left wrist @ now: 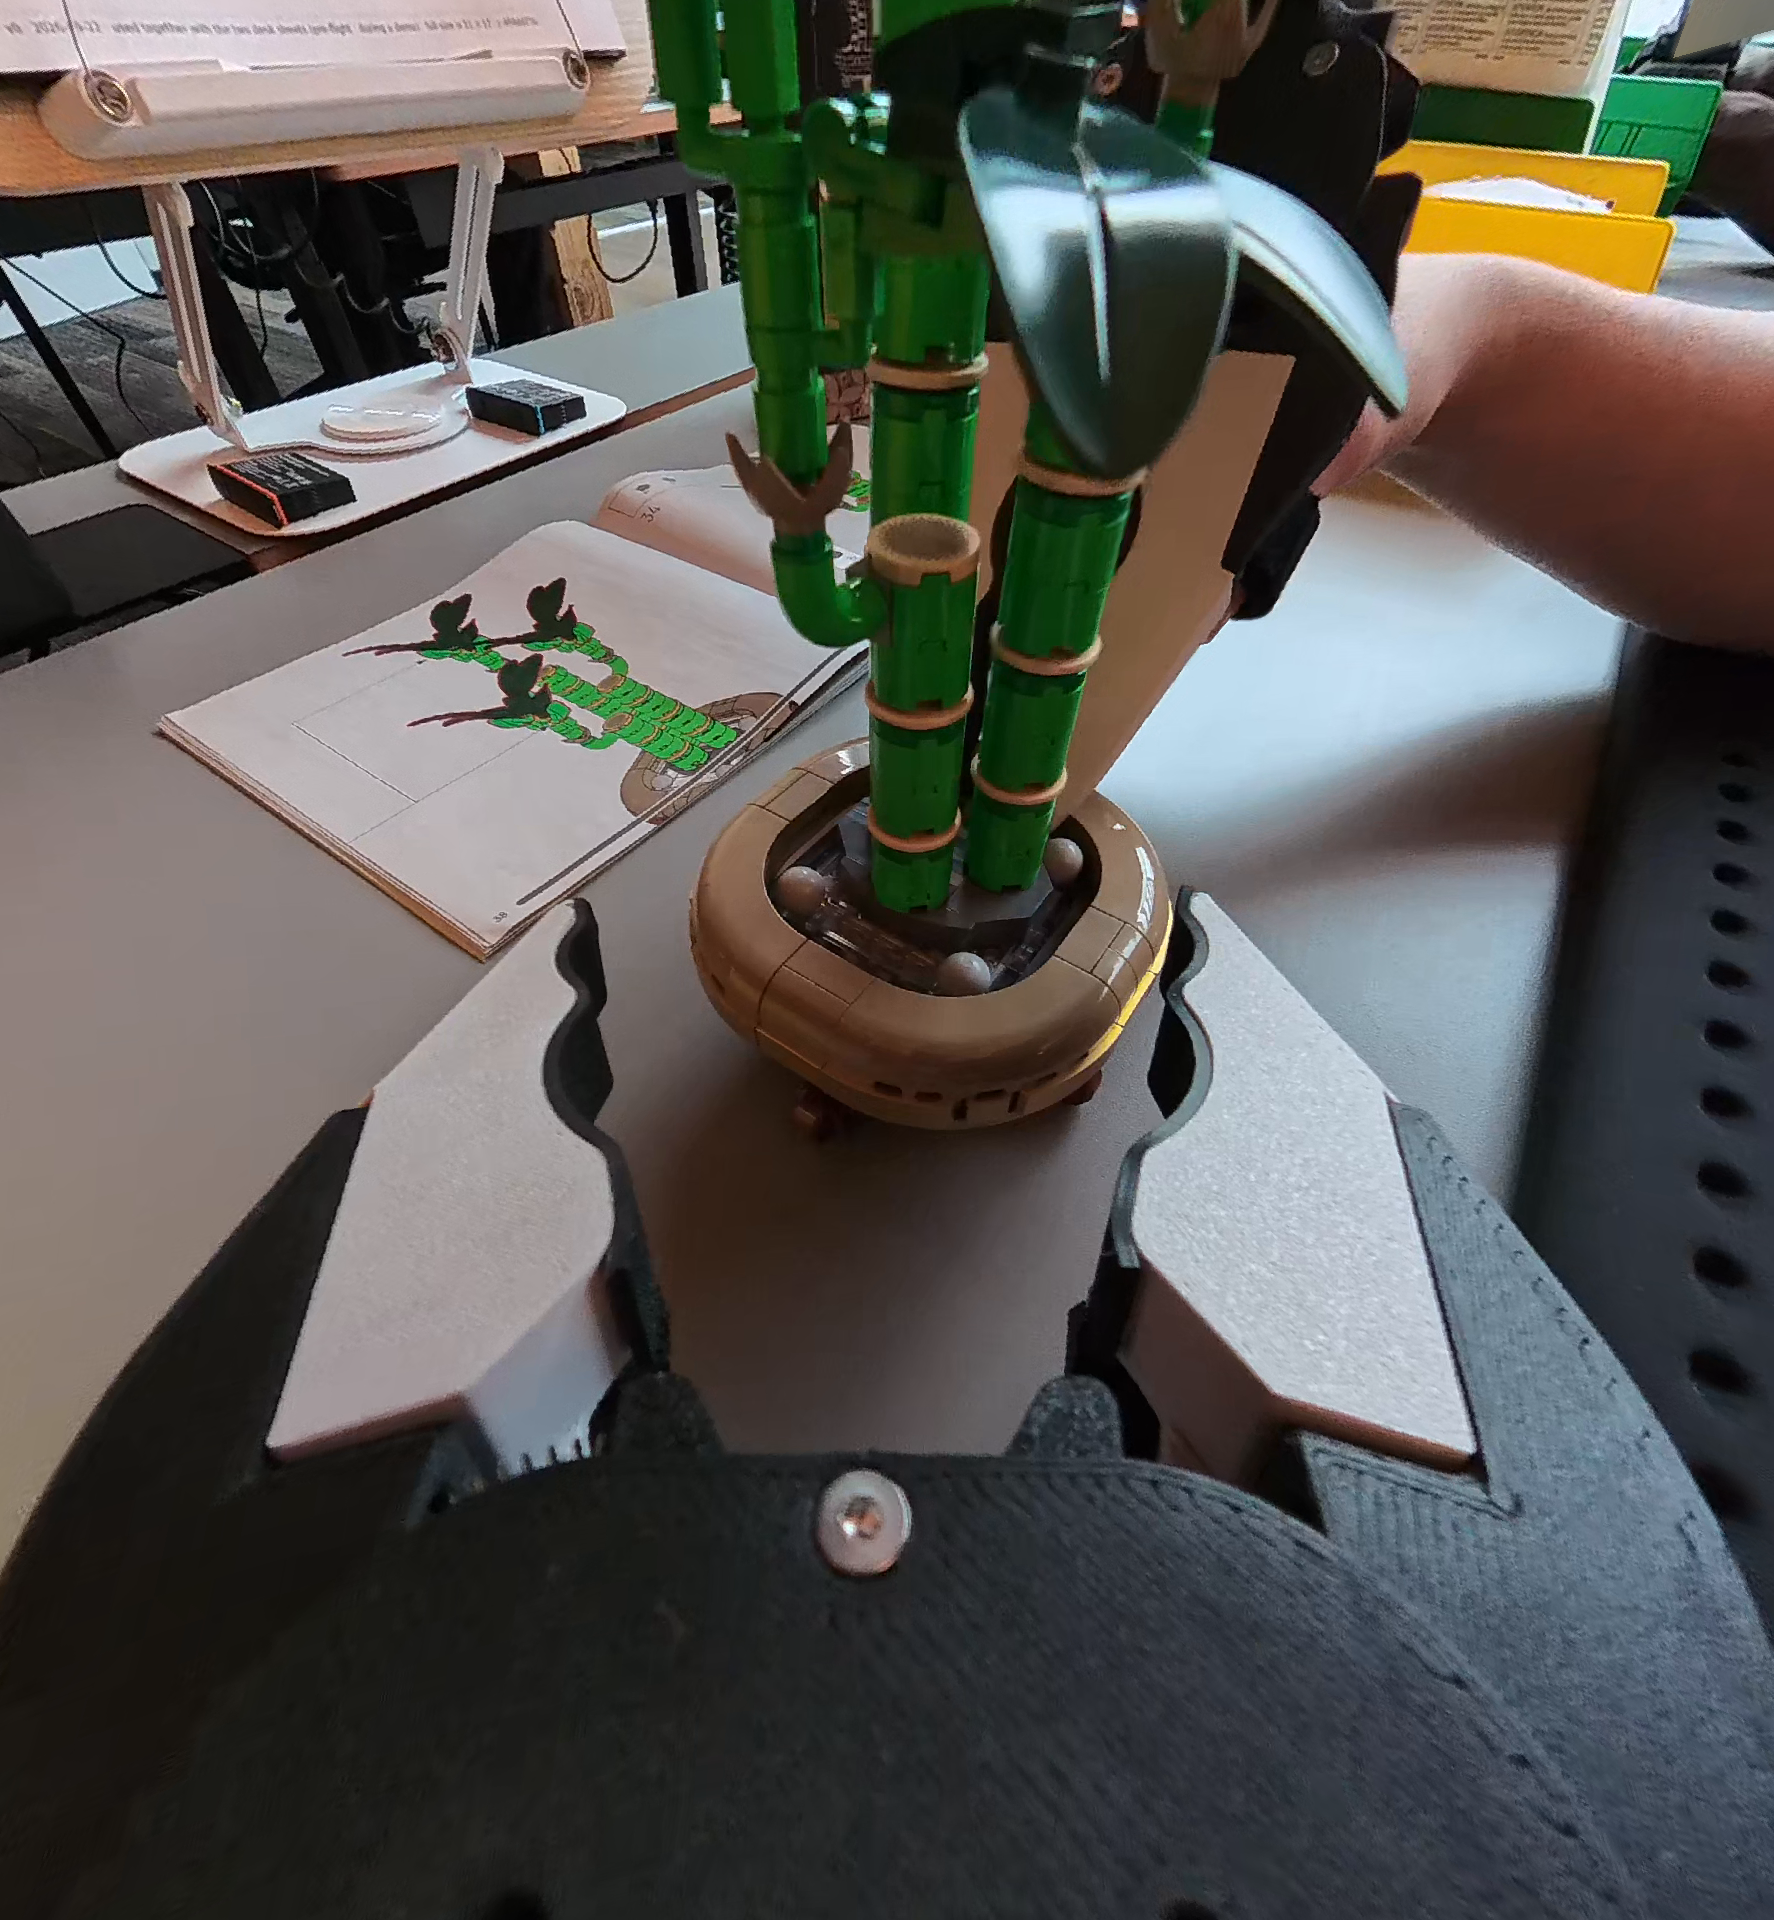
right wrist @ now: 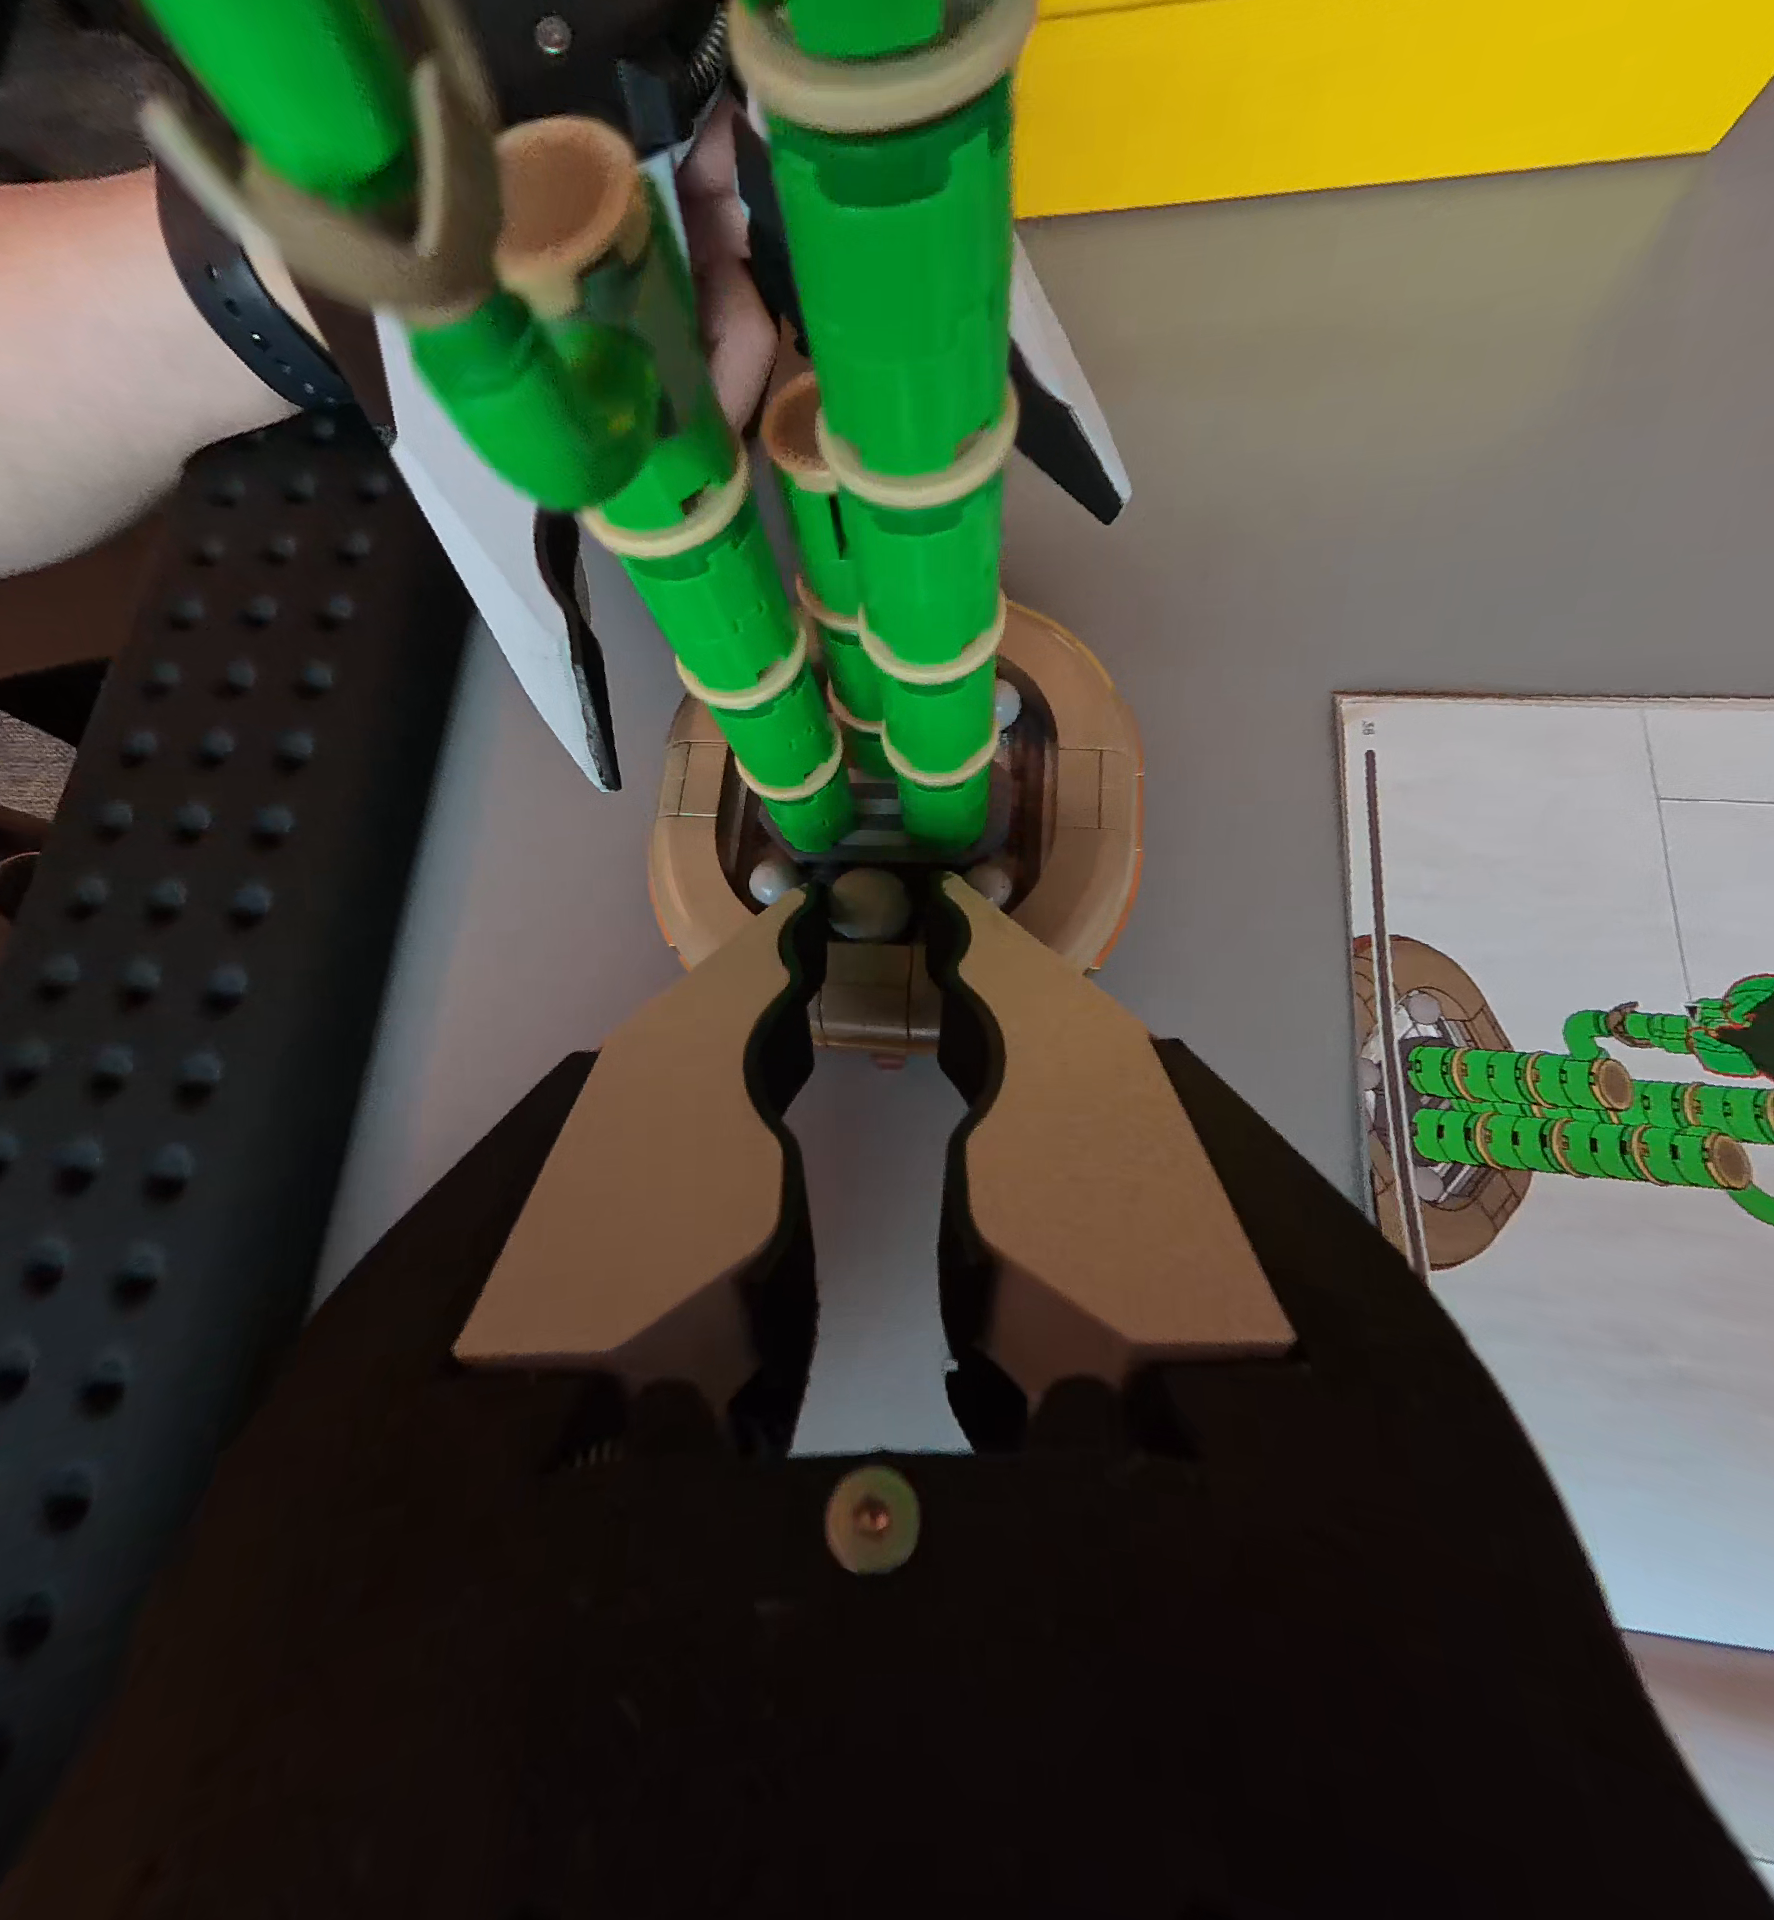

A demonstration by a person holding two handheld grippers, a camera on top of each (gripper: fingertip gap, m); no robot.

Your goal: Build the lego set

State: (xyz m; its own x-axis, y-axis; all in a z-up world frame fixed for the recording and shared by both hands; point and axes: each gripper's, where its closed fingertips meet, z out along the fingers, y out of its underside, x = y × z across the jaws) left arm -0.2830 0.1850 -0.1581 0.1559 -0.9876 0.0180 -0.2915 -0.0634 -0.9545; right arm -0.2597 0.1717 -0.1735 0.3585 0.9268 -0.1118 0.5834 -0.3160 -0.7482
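- The bamboo model (left wrist: pixel 924 727) stands upright in its tan pot (left wrist: pixel 930 997) on the grey counter (left wrist: pixel 135 987), beside an open booklet (left wrist: pixel 467 748).
- Left gripper (left wrist: pixel 878 935) spread wide before the pot, empty.
- Right gripper (right wrist: pixel 875 902) narrowed around a grey ball (right wrist: pixel 867 904) at the pot's rim.

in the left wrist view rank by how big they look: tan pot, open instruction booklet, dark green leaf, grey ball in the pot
1. instruction booklet
2. tan pot, near the booklet's size, so unsure
3. dark green leaf, nearer the camera
4. grey ball

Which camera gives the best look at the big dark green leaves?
The left wrist view: the dark green leaves show whole, atop the bamboo stalks. The right wrist view shows only stalks and pot; the leaves are out of frame.
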